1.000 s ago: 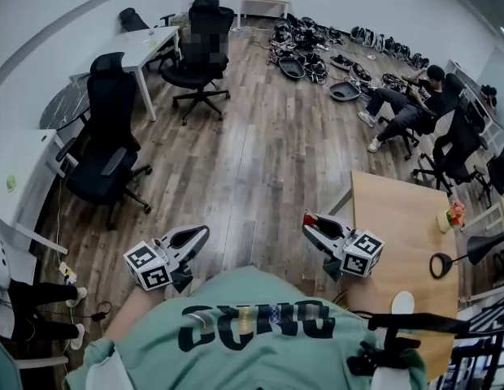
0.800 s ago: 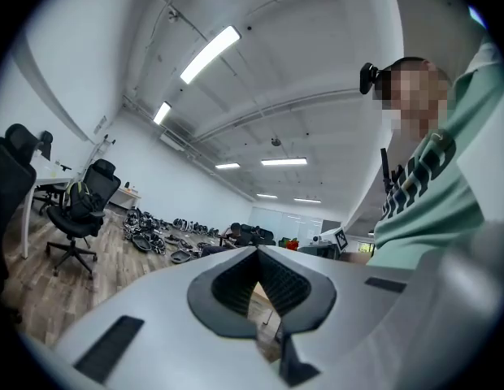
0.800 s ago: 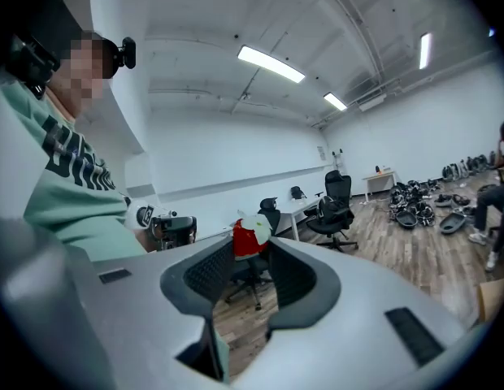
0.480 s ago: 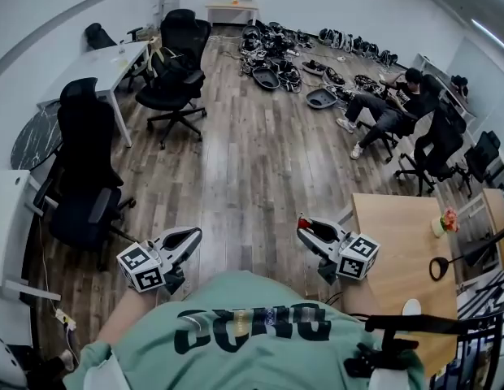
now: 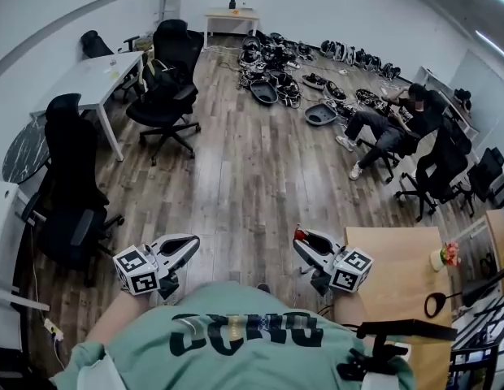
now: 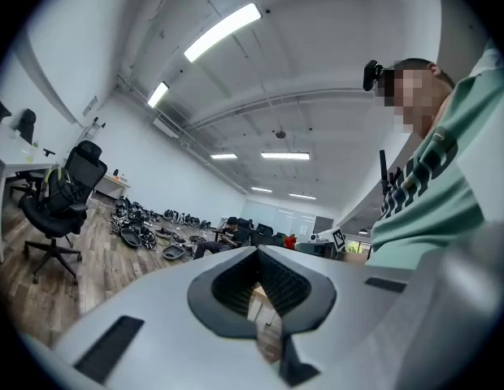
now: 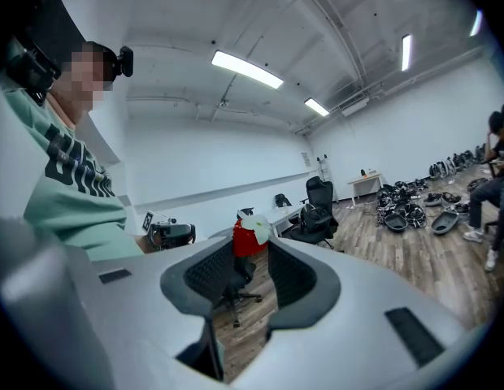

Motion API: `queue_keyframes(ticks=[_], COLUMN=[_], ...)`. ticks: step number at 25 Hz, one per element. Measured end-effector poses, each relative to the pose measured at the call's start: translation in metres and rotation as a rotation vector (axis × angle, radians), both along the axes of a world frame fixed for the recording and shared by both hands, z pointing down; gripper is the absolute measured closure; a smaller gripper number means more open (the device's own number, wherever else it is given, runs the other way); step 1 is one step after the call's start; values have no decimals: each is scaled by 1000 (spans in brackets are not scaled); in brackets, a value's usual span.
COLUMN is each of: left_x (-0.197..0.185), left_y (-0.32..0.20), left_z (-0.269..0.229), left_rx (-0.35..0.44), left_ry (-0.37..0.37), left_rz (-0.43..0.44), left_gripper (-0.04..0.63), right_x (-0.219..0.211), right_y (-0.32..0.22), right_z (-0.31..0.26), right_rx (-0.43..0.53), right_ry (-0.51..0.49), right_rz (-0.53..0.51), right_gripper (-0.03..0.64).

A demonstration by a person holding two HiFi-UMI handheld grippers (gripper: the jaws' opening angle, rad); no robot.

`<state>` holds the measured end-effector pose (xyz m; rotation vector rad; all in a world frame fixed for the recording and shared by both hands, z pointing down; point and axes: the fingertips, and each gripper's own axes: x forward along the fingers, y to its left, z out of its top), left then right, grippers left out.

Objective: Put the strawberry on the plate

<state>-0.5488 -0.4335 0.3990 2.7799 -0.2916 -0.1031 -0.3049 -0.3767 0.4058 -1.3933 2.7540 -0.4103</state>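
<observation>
A red strawberry [image 7: 245, 239] with a pale leafy top sits pinched between the tips of my right gripper [image 7: 252, 247]; in the head view it shows as a red dot [image 5: 299, 234] at the tip of the right gripper [image 5: 305, 239]. The right gripper is held level in front of my green shirt, left of a wooden table [image 5: 390, 254]. My left gripper [image 5: 187, 243] is held level at the lower left. Its jaws meet at the tip with nothing between them, as the left gripper view [image 6: 256, 254] shows. No plate is in view.
Black office chairs [image 5: 162, 96] and white desks [image 5: 93, 75] stand at the left. A heap of dark gear [image 5: 276, 63] lies on the wooden floor at the back. A person sits on a chair [image 5: 390, 124] at the right. A small flower pot [image 5: 447, 254] and a black lamp [image 5: 435, 303] are on the wooden table.
The whole view has slid: the chairs and desks shifted left and down, and the wooden table moved toward the lower right. Both grippers keep their pose, and the strawberry stays pinched in the right one.
</observation>
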Motion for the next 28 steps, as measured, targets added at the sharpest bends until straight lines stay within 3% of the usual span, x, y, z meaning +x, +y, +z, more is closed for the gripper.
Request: queue_keyframes(ticks=[4,10,16,21,28], left_x=[68,186,279,341,409], left_y=[-44,-72,-88,-122,-178], left_z=[-19,-39,-28,-28,-9], left_rx=[16,31,8,-4,-32], left_ry=[-3,-27,-110,-94,-59], left_rz=[-59,-67,52,142,327], left_gripper=[591,591,591,591,591], right_x=[76,191,273,340,383], right_y=[-58,-109,-100,-96,-116], right_z=[-6,-23,-2,12,6], right_rx=[15,52,48,12,14], right_ry=[-40,-50,-99,-135,-53], right_rz=[-23,-51,33,171,316], right_gripper=[482,482,482,482,482])
